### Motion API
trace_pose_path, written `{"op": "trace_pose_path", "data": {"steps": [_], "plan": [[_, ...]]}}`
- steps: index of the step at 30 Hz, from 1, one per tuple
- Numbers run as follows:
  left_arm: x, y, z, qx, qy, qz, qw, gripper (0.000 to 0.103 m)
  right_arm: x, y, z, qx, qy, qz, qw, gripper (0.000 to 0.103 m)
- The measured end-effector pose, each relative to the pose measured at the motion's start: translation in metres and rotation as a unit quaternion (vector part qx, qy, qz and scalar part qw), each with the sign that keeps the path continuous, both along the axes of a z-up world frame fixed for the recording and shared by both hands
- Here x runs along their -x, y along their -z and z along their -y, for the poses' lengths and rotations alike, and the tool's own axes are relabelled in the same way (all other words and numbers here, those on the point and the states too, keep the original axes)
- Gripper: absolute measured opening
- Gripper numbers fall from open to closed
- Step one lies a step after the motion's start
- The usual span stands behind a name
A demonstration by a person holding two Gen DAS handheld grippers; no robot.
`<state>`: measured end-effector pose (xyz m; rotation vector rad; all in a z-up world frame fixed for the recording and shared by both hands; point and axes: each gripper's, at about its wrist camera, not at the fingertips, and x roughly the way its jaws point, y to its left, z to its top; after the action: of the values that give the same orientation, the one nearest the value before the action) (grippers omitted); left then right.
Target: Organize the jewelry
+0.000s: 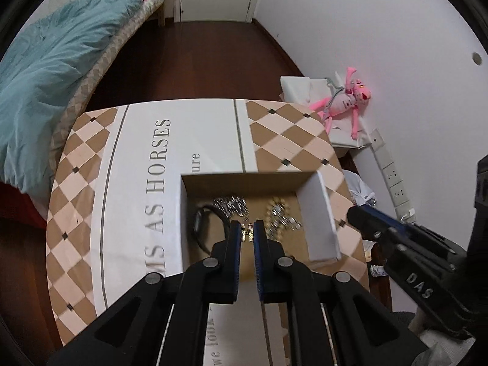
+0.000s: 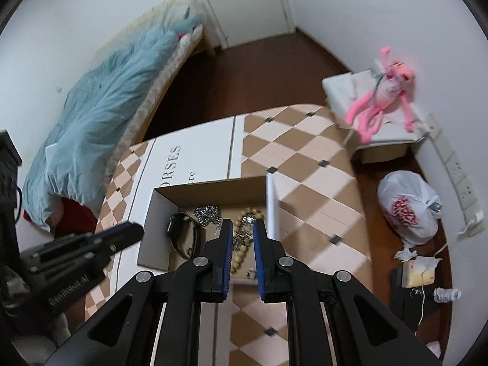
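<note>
Your left gripper (image 1: 247, 228) has its jaws clamped on a small gold link bracelet (image 1: 246, 232) and your right gripper (image 2: 241, 228) is nearly closed on nothing, both above the cardboard box (image 2: 207, 192) holding a watch (image 2: 180, 231), chains (image 2: 209, 213) and beads (image 2: 239, 259).

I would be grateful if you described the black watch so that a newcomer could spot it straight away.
Start at the checkered table and find the open cardboard box sitting on it. The black watch lies at the box's left end, beside the silver chain heap. It is the only dark, smooth, looped band there; its neighbours are glittering metal or tan wooden beads.
</note>
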<state>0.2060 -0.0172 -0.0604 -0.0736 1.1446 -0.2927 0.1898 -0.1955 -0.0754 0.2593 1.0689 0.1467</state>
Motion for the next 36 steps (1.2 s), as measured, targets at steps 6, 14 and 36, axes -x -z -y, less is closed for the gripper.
{"op": "trace_pose_path", "data": {"steps": [6, 14, 36], "plan": [[-0.021, 0.020, 0.000, -0.030, -0.003, -0.052, 0.9982, 0.008, -0.028, 0.029, -0.014, 0.044, -0.029, -0.079, 0.996, 0.015], [-0.026, 0.009, -0.015, -0.066, -0.034, -0.030, 0.9968, 0.062, -0.025, 0.017, 0.000, 0.065, -0.011, -0.080, 0.995, 0.042], [0.029, 0.008, -0.027, -0.102, -0.077, 0.033, 0.9913, 0.103, 0.013, 0.018, -0.005, 0.171, 0.017, -0.071, 0.983, 0.098]]}}
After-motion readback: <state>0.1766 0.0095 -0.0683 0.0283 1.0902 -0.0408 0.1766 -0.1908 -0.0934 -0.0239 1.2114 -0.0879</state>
